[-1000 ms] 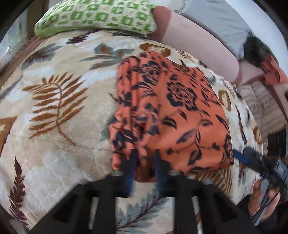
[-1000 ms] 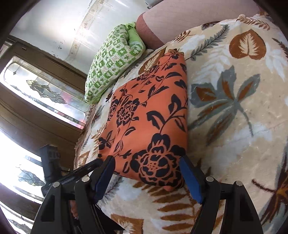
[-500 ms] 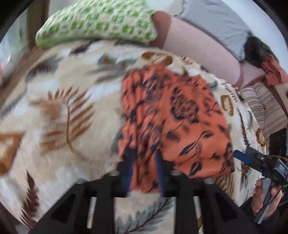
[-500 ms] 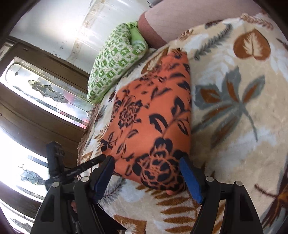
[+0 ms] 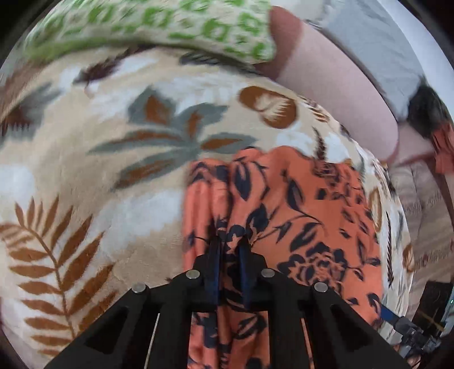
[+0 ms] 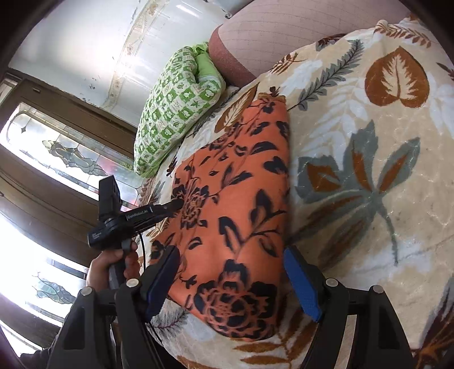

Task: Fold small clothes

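Note:
An orange garment with a dark floral print (image 5: 298,215) lies on a leaf-patterned blanket (image 5: 85,176). My left gripper (image 5: 230,249) is shut on the garment's near left edge and has carried it over the rest of the cloth. In the right wrist view the garment (image 6: 235,215) lies between my open, empty right gripper (image 6: 229,283) fingers, whose blue pads (image 6: 302,283) stand on either side of its near end. The left gripper (image 6: 170,208) shows there too, reaching onto the cloth from the left.
A green and white patterned pillow (image 5: 159,25) lies at the far end of the blanket, also in the right wrist view (image 6: 176,108). A pink bolster (image 5: 334,93) and grey cloth sit behind. Wooden doors with glass panes (image 6: 42,159) stand to the left.
My left gripper has moved forward over the blanket with the garment's edge in it, folding the cloth over itself. The right gripper stays open at the near end.

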Action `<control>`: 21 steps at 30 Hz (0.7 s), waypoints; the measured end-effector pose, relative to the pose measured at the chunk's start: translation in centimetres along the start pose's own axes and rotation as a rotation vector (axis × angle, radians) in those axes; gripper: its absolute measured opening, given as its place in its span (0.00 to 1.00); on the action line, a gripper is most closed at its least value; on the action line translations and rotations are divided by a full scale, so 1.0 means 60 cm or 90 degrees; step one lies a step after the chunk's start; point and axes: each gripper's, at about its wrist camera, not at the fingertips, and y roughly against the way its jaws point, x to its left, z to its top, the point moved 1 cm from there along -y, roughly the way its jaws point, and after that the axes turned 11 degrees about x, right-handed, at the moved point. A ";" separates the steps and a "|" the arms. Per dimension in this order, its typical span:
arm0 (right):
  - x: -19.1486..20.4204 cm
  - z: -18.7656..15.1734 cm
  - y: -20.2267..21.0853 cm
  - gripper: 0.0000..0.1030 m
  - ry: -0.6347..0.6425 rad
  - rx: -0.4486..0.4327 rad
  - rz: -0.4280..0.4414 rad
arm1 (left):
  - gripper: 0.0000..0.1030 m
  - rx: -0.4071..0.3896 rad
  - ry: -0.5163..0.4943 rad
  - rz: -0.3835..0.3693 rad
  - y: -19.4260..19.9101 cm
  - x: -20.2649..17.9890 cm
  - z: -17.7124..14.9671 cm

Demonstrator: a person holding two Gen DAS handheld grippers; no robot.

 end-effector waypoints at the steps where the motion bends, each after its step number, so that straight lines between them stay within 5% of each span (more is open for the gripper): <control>1: -0.006 0.001 -0.004 0.76 -0.006 0.004 -0.001 | 0.12 -0.005 0.033 -0.042 -0.003 0.020 -0.001; 4: -0.015 0.001 -0.006 0.76 -0.015 0.012 0.003 | 0.14 -0.010 0.042 -0.063 0.001 0.025 -0.007; 9: -0.007 0.008 0.007 0.76 -0.005 -0.003 0.007 | 0.19 -0.020 -0.034 0.018 0.039 -0.036 -0.005; 12: -0.008 0.021 0.006 0.81 -0.012 -0.006 0.021 | 0.38 -0.051 -0.079 0.039 0.059 -0.063 -0.006; 15: -0.025 0.040 -0.007 0.84 -0.043 -0.001 0.033 | 0.41 -0.044 -0.104 0.045 0.049 -0.074 -0.003; 18: -0.055 0.055 -0.019 0.84 -0.097 -0.008 0.058 | 0.37 -0.007 -0.090 0.152 0.002 -0.053 0.004; 21: -0.085 0.060 -0.051 0.84 -0.160 0.039 0.086 | 0.40 -0.010 -0.019 0.077 0.009 -0.020 0.006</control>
